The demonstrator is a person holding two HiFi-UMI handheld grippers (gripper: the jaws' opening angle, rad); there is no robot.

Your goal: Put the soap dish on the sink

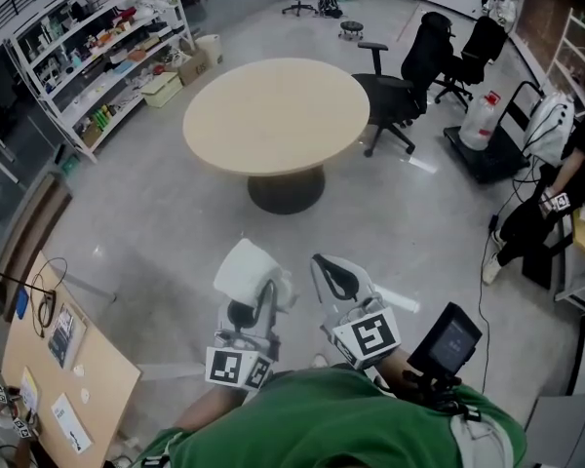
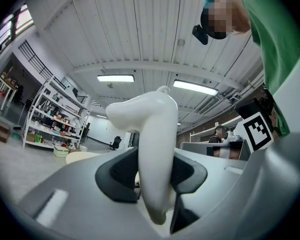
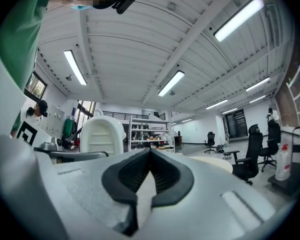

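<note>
My left gripper [image 2: 153, 176] held the white soap dish [image 2: 157, 129] clamped upright between its pads. My right gripper [image 3: 149, 171] was pinched closed and empty. Bare floor [image 1: 166, 232] lay open ahead, up to the round table [image 1: 278, 115] edge.

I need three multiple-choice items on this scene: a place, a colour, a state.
1. Where is the soap dish? A on the floor; B in the jaws of the left gripper; C on a shelf.
2. What colour is the top of the round table? A beige; B black; C red.
3. How do the jaws of the right gripper stand? A wide apart; B around a bottle; C together, empty.
Answers: 1 B, the pads press on it; 2 A, the head view shows beige; 3 C, its pads meet with nothing between.
</note>
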